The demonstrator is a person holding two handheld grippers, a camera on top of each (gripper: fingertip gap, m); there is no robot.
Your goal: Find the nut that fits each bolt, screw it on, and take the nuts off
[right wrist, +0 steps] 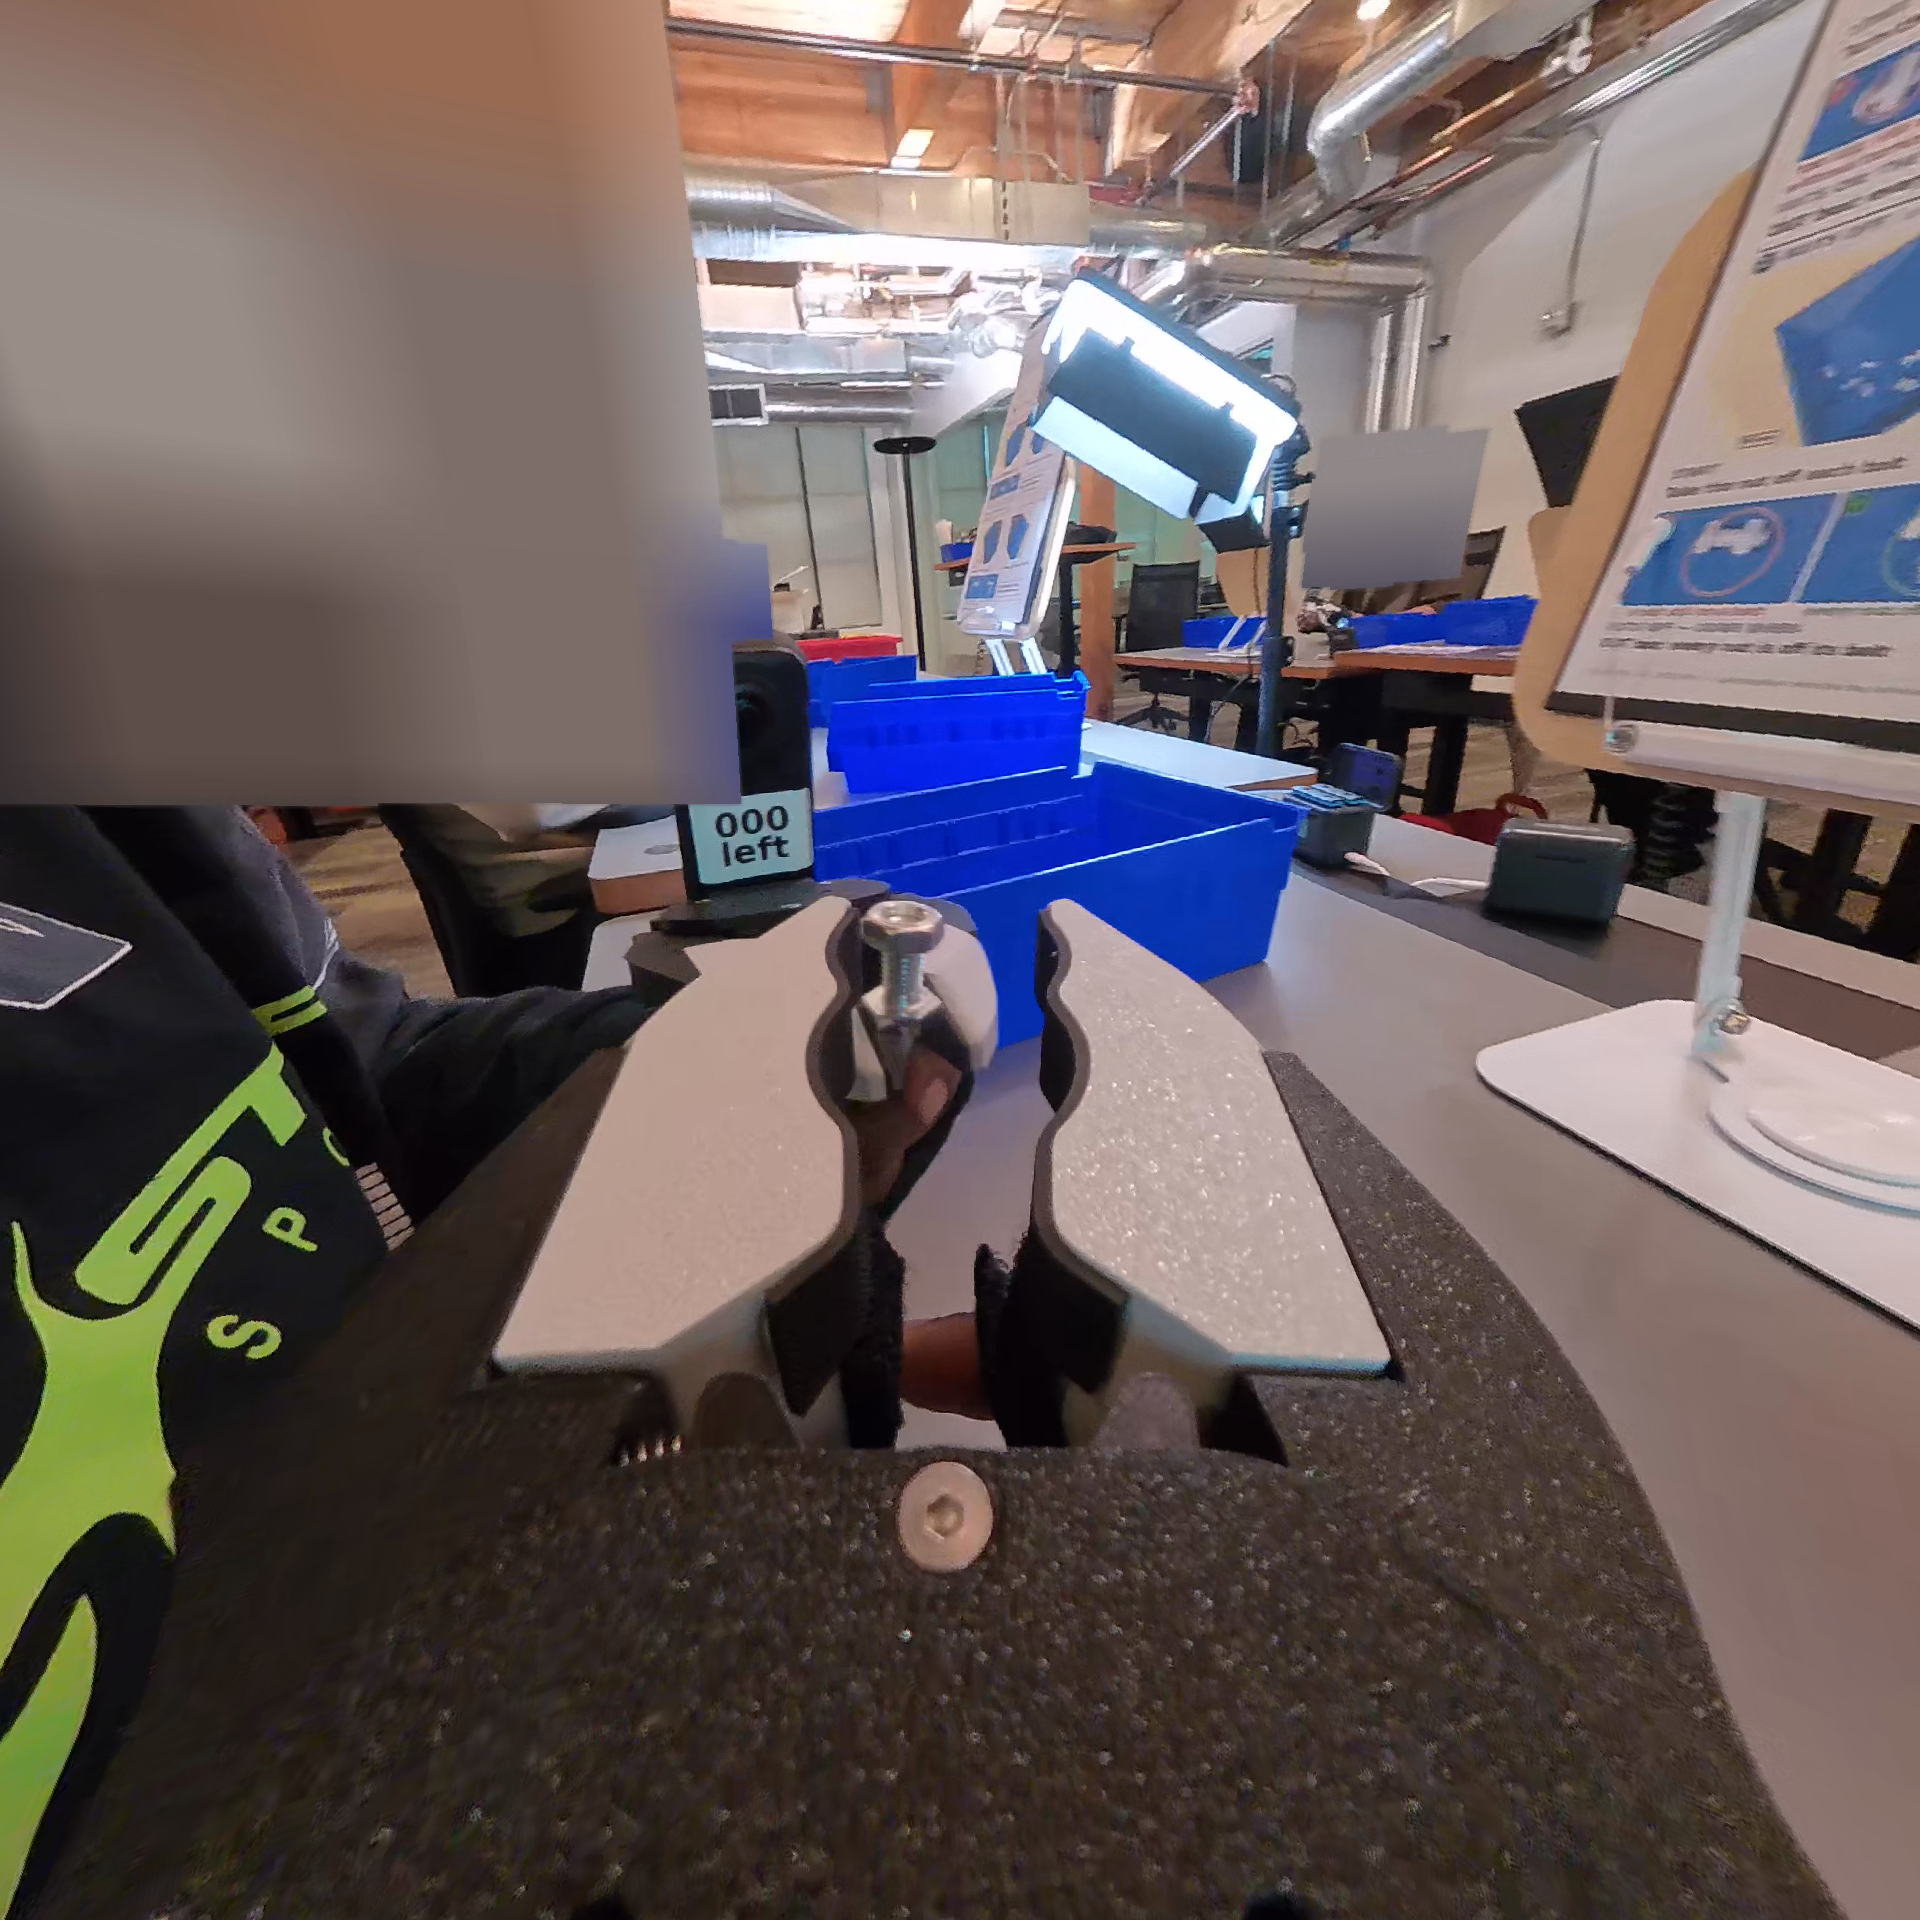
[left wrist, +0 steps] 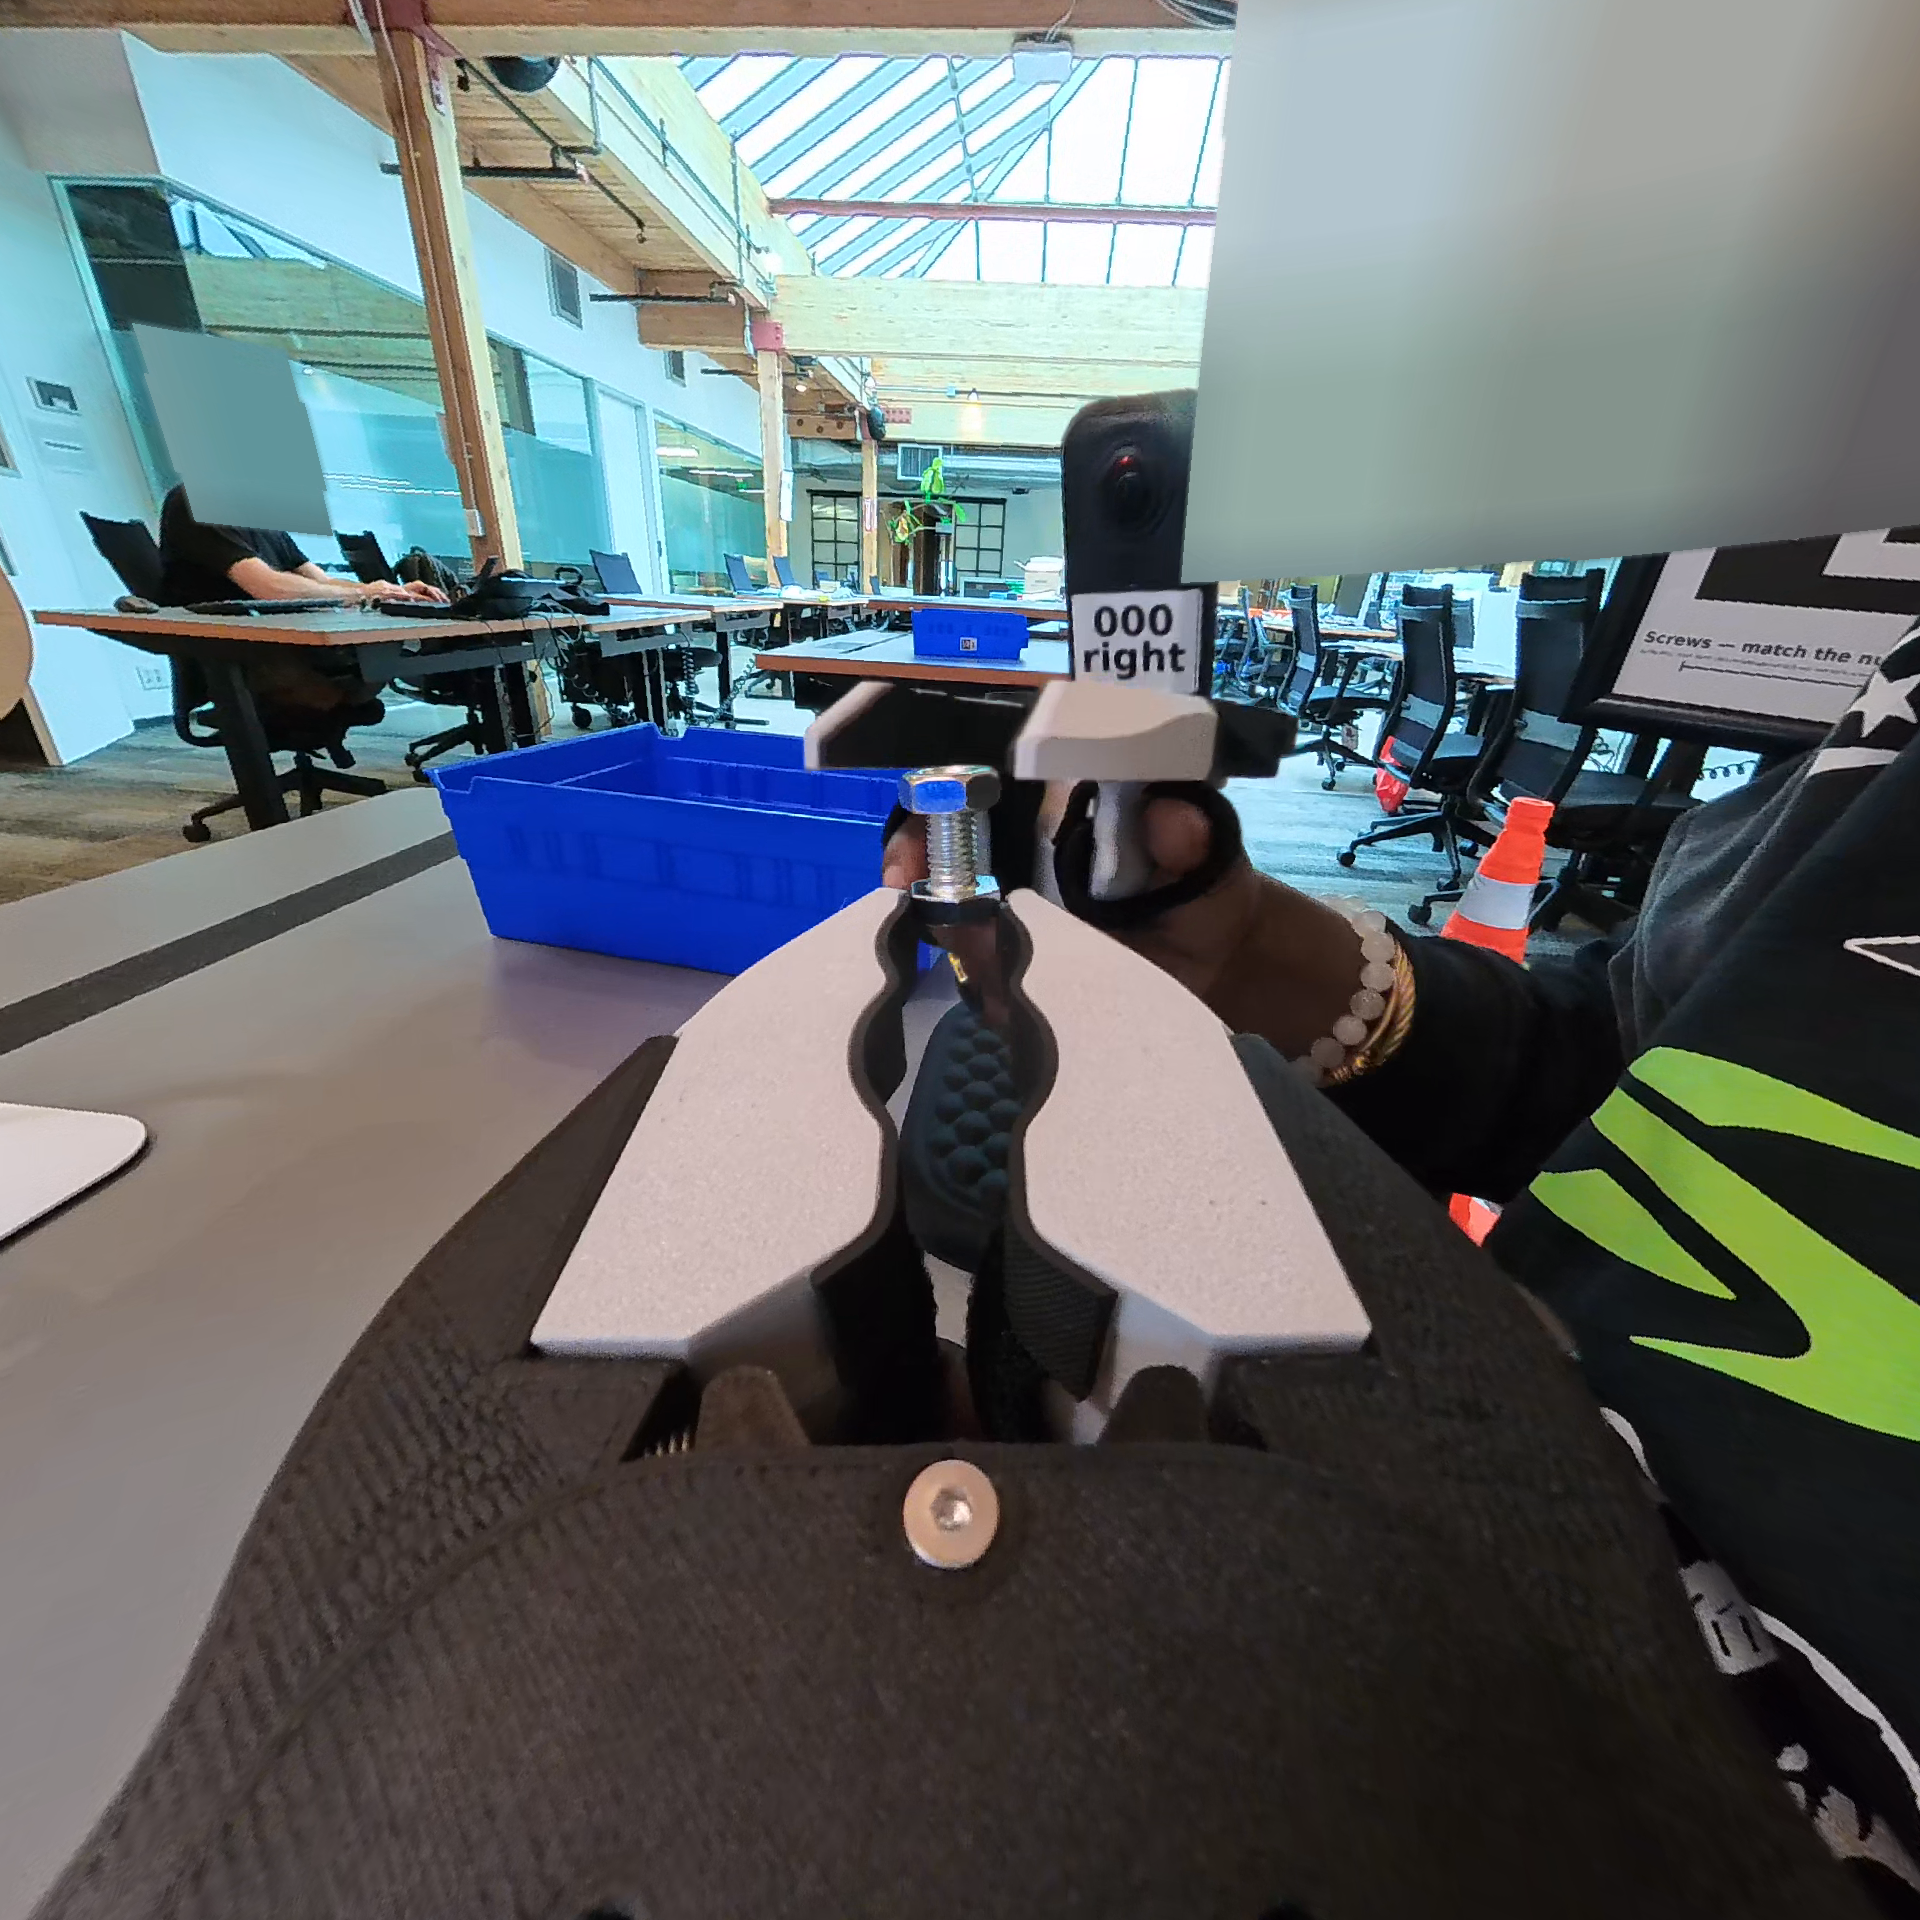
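Note:
A silver hex bolt [left wrist: 951,831] stands upright, head up, with a nut [left wrist: 953,891] threaded low on its shaft. My left gripper [left wrist: 953,912] is shut on the nut and holds the bolt above the grey table [left wrist: 312,1143]. My right gripper [right wrist: 943,930] is open, and the bolt head [right wrist: 902,925] sits between its jaws, close to the left finger [right wrist: 727,1122]. In the left wrist view the right gripper [left wrist: 1013,738] faces me just above and behind the bolt head. A gloved hand holds each tool.
An open blue bin [left wrist: 665,831] stands on the table behind the bolt; it also shows in the right wrist view [right wrist: 1122,873]. A sign stand with a white base [right wrist: 1662,1091] is at the right. An orange cone [left wrist: 1496,883] stands on the floor. Only a small space, under 4 cm, lies between the two pairs of fingers.

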